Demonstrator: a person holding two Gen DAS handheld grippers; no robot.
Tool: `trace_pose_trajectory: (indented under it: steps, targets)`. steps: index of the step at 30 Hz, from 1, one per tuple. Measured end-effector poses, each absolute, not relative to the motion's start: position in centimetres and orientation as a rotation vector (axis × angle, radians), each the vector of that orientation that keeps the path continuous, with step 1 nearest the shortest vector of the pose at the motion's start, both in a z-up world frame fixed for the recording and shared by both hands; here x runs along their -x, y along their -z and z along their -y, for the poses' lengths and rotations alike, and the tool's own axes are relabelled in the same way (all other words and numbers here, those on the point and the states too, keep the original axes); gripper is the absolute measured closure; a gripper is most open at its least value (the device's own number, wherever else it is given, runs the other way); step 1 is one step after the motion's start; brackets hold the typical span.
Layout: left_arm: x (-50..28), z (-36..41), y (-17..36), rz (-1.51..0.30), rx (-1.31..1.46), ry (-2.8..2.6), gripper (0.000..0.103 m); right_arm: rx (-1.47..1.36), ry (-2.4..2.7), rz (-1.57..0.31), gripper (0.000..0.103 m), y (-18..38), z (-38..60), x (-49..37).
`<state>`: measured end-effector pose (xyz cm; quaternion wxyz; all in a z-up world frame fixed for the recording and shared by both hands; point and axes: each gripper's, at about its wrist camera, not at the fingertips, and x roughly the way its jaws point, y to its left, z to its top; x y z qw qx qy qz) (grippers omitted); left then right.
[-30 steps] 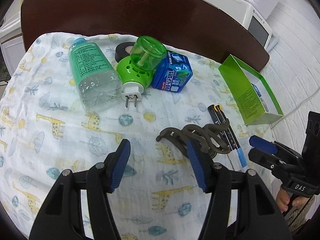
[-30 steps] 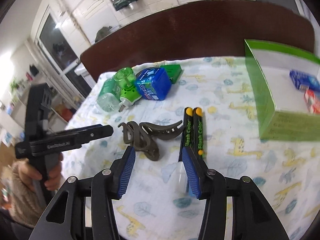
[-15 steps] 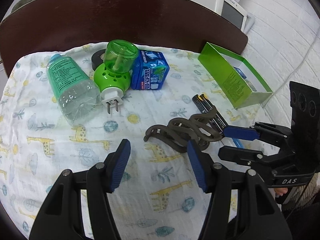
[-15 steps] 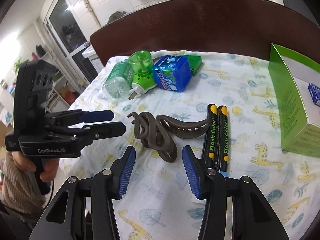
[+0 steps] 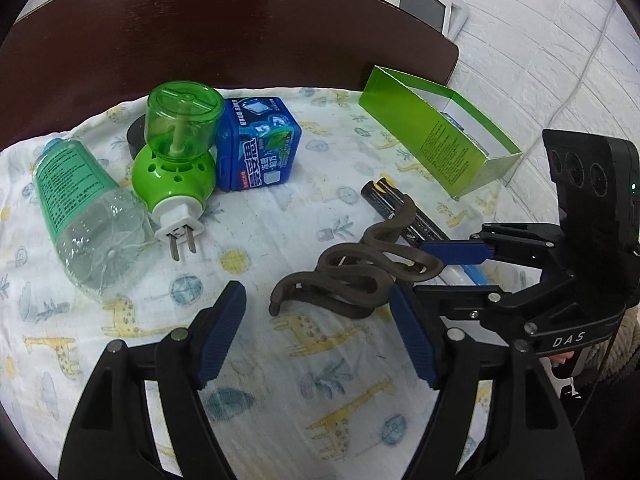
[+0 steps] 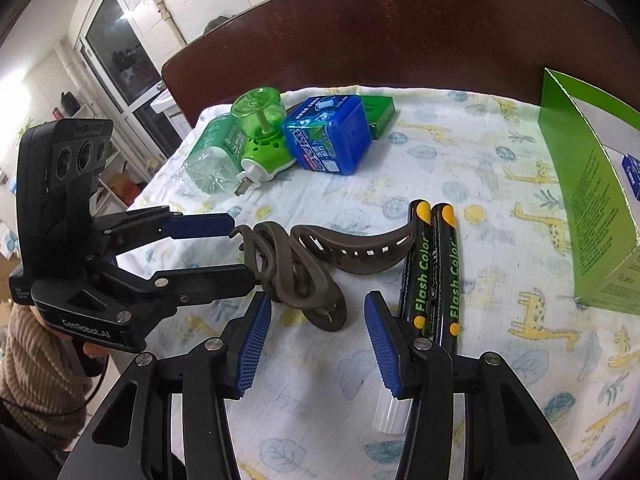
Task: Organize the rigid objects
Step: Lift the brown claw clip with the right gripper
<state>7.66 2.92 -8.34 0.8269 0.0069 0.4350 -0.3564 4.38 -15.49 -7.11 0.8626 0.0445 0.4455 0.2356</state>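
We see the left gripper (image 6: 240,248) jaws just widened, straddling the end of the brown hair claw clip (image 6: 296,276) on the giraffe cloth (image 6: 480,160), no squeeze visible; right gripper (image 6: 318,344) half-open, empty, just short of it.
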Motion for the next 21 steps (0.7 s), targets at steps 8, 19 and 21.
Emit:
trace_pose_trajectory:
  steps: [8,19,21]
  targets:
    - [-8.1,-3.0,8.6,-0.922,0.048,0.811,0.041,-0.095,-0.505,-0.922,0.060,7.3,15.4,-5.1]
    - [-7.0,-2.4,8.5,-0.918,-0.025,0.775,0.041,-0.051,-0.516,-0.929,0.064,7.9,14.6,-5.2]
    - [-6.9,-2.3,8.3,-0.907,-0.029,0.765,0.041,-0.030,-0.493,-0.927,0.068,7.8,14.4,-5.2]
